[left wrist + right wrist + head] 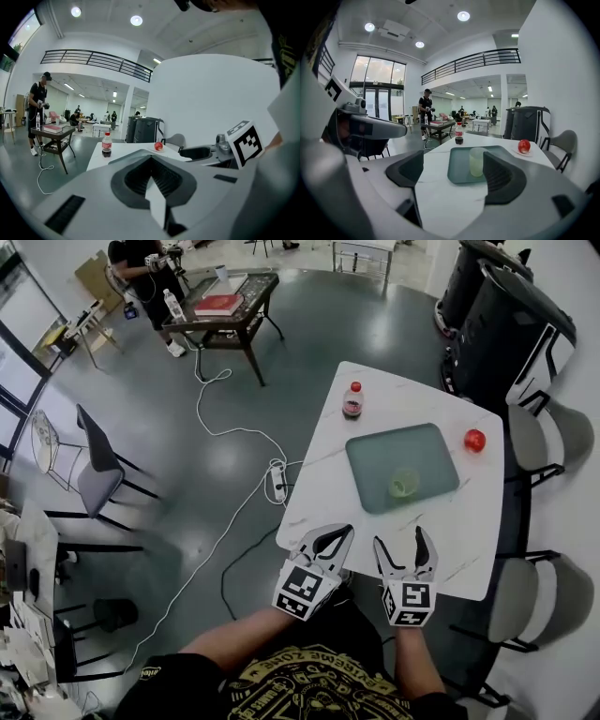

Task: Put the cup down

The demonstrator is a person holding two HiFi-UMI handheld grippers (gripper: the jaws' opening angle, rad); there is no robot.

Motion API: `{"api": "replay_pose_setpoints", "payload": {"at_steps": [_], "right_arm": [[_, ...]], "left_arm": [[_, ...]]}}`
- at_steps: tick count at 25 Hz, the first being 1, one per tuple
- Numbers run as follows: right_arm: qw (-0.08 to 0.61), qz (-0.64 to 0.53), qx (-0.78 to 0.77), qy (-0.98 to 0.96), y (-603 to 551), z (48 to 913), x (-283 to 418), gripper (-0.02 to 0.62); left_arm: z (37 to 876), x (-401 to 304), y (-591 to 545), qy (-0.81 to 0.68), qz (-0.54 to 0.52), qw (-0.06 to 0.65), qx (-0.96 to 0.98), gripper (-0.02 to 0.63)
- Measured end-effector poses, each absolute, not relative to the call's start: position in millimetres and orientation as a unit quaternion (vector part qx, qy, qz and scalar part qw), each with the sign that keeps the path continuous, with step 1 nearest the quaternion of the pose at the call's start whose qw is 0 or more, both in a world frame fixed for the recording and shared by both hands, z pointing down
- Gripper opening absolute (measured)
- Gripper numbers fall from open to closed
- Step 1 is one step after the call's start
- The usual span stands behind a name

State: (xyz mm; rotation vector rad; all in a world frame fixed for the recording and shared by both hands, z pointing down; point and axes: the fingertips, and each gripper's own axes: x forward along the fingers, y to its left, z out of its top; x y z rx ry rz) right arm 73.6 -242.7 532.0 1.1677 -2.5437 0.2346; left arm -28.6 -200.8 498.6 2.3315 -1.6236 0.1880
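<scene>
— What do we have on our left?
— Our left gripper sits over the near edge of the white table, jaws pressed together on nothing.
— And our right gripper?
— Just beside it, jaws spread wide and empty. Beyond them the cup stands upright on the green tray, apart from both jaws.
— Further right?
— We see a red fruit near the tray.
</scene>
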Motion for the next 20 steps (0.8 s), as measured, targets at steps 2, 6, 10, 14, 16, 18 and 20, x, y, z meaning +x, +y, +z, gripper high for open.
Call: {"api": "replay_pose_setpoints", "payload": {"at_steps": [2, 6, 10, 14, 16, 18, 20], "right_arm": [[0.162, 0.078, 0.407, -0.896, -230.6, 523.6, 69.7, 0.402], [0.153, 0.068, 0.402, -0.900, -203.9, 506.2, 63.9, 0.362], [0.146, 0.051, 0.398, -0.904, -178.3, 488.5, 59.9, 0.250], [0.141, 0.038, 0.400, -0.905, -154.0, 474.9, 58.2, 0.182], [0.142, 0.038, 0.401, -0.904, -140.2, 472.2, 57.7, 0.131], [0.144, 0.039, 0.401, -0.904, -125.4, 471.8, 56.5, 0.093], [0.143, 0.041, 0.405, -0.902, -112.5, 471.0, 56.0, 0.038]], "left_arm": [[490.7, -29.6, -190.7, -0.562, 0.062, 0.143, 0.812, -0.005], [482.7, -33.1, -168.6, -0.561, 0.057, 0.143, 0.813, -0.005], [471.3, -36.8, -148.7, -0.561, 0.043, 0.137, 0.815, -0.005], [463.6, -38.7, -129.9, -0.559, 0.033, 0.130, 0.818, -0.005], [460.5, -37.0, -120.0, -0.555, 0.031, 0.125, 0.822, -0.005], [456.4, -33.3, -109.9, -0.548, 0.032, 0.115, 0.828, -0.005], [453.3, -30.0, -100.8, -0.542, 0.033, 0.107, 0.833, -0.005]]}}
